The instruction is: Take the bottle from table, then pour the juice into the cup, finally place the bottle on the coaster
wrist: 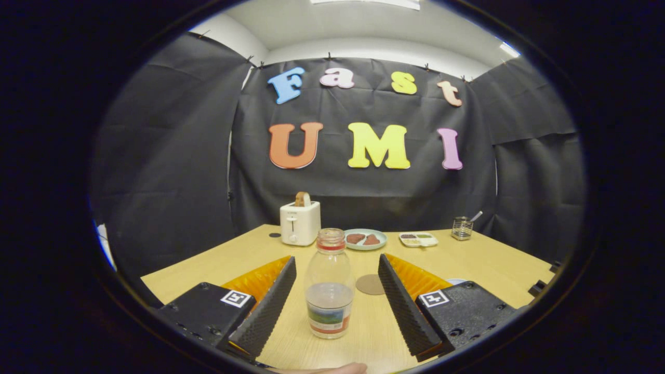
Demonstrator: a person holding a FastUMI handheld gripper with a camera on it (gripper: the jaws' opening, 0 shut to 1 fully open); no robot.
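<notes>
Clear plastic bottle [329, 284] stands upright on the pale wood worktop [483, 259], right between the two fingers of the claw [336, 283], touching neither. It's got a red cap ring up top, a colourful label low down, and pale liquid filling roughly the bottom third. The claw is spread wide, with a gap on both sides of the bottle.

Just beyond the bottle, a bit to the right, a round brown coaster [370, 284] lies flat, partly cut off by the right finger. Farther back: a white toaster [300, 223] with a slice poking out, a plate [365, 239] with two brownish pieces, a small divided tray [418, 239], and a glass holder [462, 227] with something sticking out of it. A bluish rim peeks out behind the right finger; can't make out what it is.
</notes>
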